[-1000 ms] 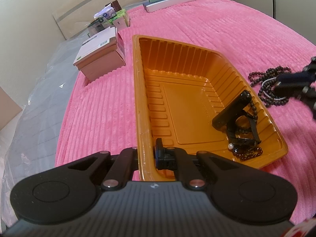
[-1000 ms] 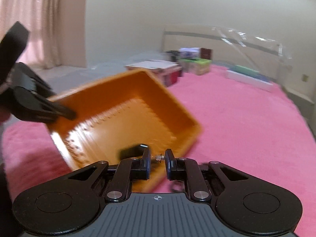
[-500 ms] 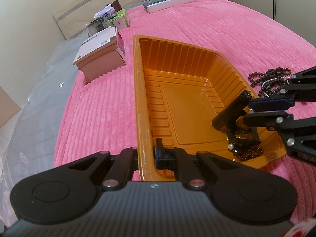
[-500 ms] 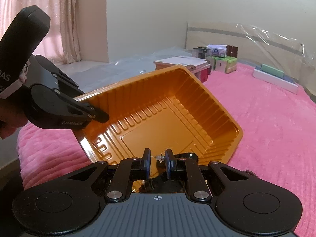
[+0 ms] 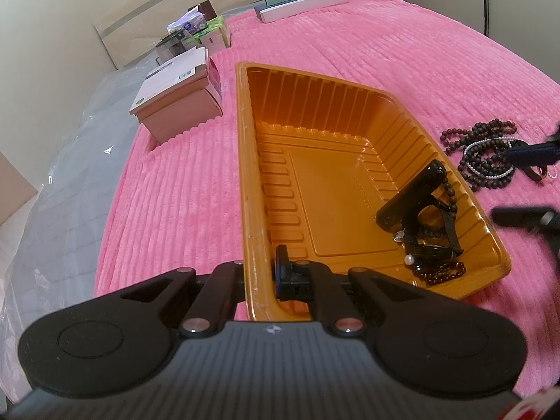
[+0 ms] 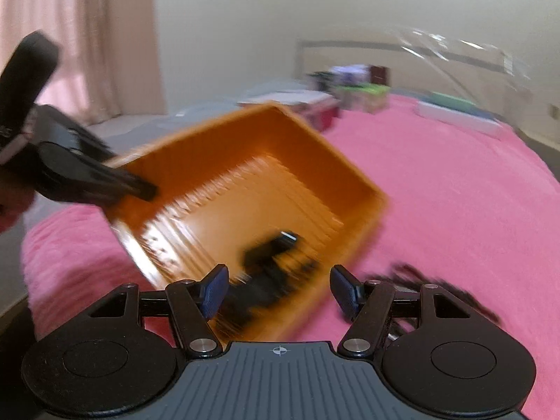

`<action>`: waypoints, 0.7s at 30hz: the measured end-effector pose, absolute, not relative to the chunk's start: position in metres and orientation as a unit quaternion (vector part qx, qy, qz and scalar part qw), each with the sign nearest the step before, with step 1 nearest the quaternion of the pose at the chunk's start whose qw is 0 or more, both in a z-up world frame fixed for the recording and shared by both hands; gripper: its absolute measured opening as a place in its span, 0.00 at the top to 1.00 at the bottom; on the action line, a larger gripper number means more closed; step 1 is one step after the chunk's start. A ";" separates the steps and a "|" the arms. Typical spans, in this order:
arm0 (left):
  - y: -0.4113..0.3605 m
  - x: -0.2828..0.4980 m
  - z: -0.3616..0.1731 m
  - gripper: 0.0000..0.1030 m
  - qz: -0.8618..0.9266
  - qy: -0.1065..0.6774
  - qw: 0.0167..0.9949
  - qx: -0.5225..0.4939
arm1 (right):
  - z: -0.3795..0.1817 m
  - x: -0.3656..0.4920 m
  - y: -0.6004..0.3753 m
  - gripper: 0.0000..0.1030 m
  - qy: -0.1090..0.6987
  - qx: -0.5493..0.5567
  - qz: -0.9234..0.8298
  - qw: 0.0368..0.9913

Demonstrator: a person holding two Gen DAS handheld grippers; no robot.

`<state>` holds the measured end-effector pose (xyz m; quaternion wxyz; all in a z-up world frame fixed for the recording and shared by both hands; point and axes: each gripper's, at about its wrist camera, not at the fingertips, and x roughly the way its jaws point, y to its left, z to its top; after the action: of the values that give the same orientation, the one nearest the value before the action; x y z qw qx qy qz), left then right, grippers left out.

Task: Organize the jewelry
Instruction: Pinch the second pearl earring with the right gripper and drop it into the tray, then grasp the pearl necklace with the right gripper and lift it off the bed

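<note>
An orange plastic tray (image 5: 350, 112) lies on the pink bedspread. My left gripper (image 5: 260, 276) is shut on the tray's near rim. In the tray's right corner lie a black hair clip (image 5: 413, 199), dark bead strands (image 5: 441, 273) and two pearl earrings (image 5: 408, 260). A pile of dark bead necklaces (image 5: 483, 154) lies on the bedspread right of the tray. My right gripper (image 6: 280, 287) is open and empty, just outside the tray's right side; its fingers (image 5: 521, 215) show at the right edge of the left wrist view. The tray (image 6: 266, 175) is blurred in the right wrist view.
A brown box (image 5: 178, 101) with a white label sits left of the tray's far end. Several small boxes (image 5: 196, 31) and a flat white box (image 5: 301, 0) lie near the headboard. Clear plastic sheeting (image 5: 70, 161) covers the bed's left side.
My right gripper was shut on a pearl earring over the tray; it has opened, a second pearl now lies in the tray, and the gripper has pulled back to the right.
</note>
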<state>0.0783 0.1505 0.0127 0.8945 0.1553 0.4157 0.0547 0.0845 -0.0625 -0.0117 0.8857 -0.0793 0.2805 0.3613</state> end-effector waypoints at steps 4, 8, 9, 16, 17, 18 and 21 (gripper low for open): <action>0.150 0.078 0.013 0.97 0.055 0.416 0.894 0.155 | -0.018 0.090 -0.111 0.38 0.298 -0.052 0.293 0.907; 0.151 0.078 0.013 0.97 0.056 0.416 0.894 0.156 | -0.025 0.095 -0.152 0.38 0.317 -0.035 0.231 0.919; 0.150 0.078 0.013 0.97 0.056 0.416 0.894 0.156 | -0.027 0.096 -0.160 0.38 0.321 -0.033 0.221 0.920; 0.150 0.079 0.014 0.97 0.056 0.417 0.893 0.159 | -0.036 0.096 -0.189 0.38 0.336 -0.030 0.184 0.923; 0.150 0.079 0.014 0.97 0.056 0.417 0.893 0.159 | -0.036 0.096 -0.189 0.38 0.337 -0.032 0.182 0.923; 0.150 0.079 0.014 0.97 0.057 0.417 0.893 0.160 | -0.038 0.096 -0.189 0.38 0.338 -0.033 0.182 0.923; 0.148 0.079 0.015 0.97 0.057 0.417 0.893 0.161 | -0.040 0.097 -0.191 0.45 0.341 -0.039 0.182 0.922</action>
<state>0.0789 0.1484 0.0146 0.8926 0.1610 0.4172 0.0572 0.0971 -0.1910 -0.0397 0.9216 -0.0387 0.3405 0.1824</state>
